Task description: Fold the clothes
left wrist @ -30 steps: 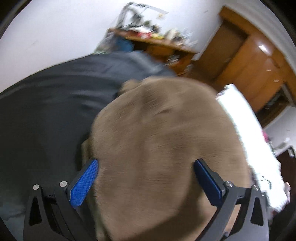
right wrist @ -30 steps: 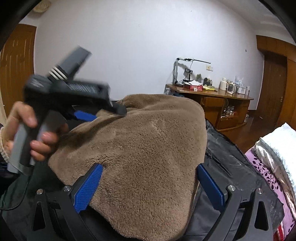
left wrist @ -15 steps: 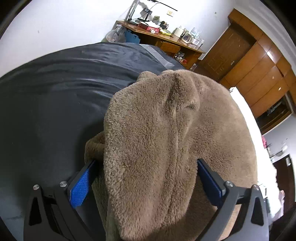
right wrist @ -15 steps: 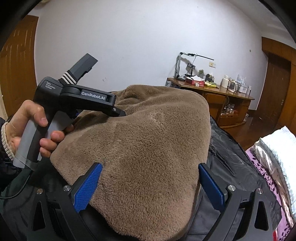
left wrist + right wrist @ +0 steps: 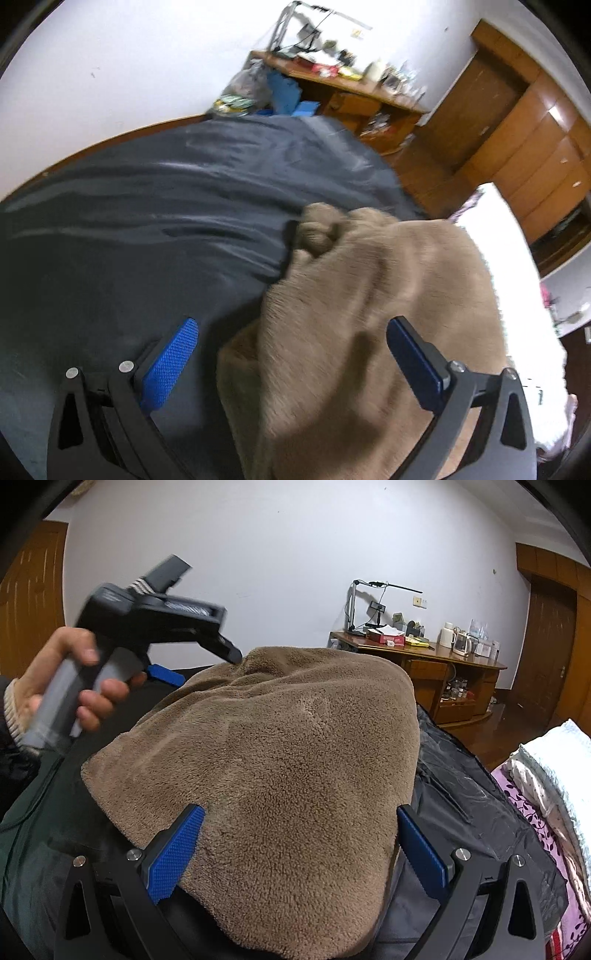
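A brown fleece garment [image 5: 295, 760] lies bunched on a dark grey sheet [image 5: 147, 221]. In the right wrist view it fills the middle, and my right gripper [image 5: 299, 853] stands open over its near edge, blue pads apart on either side. A hand [image 5: 55, 672] holds my left gripper [image 5: 207, 666] at the far left edge of the garment, one fingertip touching the fleece. In the left wrist view the garment [image 5: 369, 314] sits to the right; my left gripper [image 5: 291, 365] is open, its right finger over the fleece and its left finger over the sheet.
A wooden desk [image 5: 424, 657] with a lamp, kettle and boxes stands against the white wall. Wooden doors and a wardrobe [image 5: 517, 129] are at the right. White and purple floral bedding [image 5: 546, 775] lies along the right edge of the dark sheet.
The left gripper has moved and is blurred. In its view the garment has slid right and lower, baring more dark sheet. The right gripper has held almost still.
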`<state>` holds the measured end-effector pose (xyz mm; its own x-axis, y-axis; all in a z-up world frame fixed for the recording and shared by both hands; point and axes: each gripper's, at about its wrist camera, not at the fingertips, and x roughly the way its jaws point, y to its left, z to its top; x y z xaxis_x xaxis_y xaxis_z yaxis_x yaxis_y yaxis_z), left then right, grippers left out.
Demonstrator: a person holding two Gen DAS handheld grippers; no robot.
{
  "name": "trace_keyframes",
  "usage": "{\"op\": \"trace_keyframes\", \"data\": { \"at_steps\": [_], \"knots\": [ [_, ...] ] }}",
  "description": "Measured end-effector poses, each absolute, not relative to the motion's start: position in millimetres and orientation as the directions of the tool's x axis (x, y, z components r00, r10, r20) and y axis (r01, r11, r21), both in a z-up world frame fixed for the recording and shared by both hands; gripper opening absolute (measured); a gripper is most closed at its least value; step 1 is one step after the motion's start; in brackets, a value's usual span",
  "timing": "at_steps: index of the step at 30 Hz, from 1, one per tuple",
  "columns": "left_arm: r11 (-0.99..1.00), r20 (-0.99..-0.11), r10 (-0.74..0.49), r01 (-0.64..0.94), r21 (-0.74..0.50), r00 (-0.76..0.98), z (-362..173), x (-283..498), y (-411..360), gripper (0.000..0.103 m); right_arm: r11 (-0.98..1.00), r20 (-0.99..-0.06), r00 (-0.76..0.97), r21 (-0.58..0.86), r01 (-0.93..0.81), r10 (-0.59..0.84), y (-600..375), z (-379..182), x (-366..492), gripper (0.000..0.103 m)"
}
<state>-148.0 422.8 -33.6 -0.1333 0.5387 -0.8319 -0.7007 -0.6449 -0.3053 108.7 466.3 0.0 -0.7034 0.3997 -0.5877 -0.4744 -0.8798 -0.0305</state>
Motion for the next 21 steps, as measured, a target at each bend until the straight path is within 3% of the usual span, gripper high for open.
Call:
{"op": "trace_keyframes", "data": {
  "at_steps": [9,15,21],
  "knots": [
    [-0.702,-0.877,0.459,-0.663,-0.259,-0.143,-71,-164,419,0.103,-0.88,-0.589,-0.701,-0.038,-0.474,0.403,465,-1,108,0.102],
    [-0.703,-0.874,0.443,-0.682,-0.201,-0.199,-63,-157,417,0.103,-0.878,-0.59,-0.697,-0.043,-0.477,0.408,464,0,108,0.102],
    [-0.698,-0.845,0.49,-0.677,-0.231,-0.216,-45,-146,400,0.103,-0.875,-0.588,-0.696,-0.043,-0.482,0.413,464,0,109,0.102]
  ]
}}
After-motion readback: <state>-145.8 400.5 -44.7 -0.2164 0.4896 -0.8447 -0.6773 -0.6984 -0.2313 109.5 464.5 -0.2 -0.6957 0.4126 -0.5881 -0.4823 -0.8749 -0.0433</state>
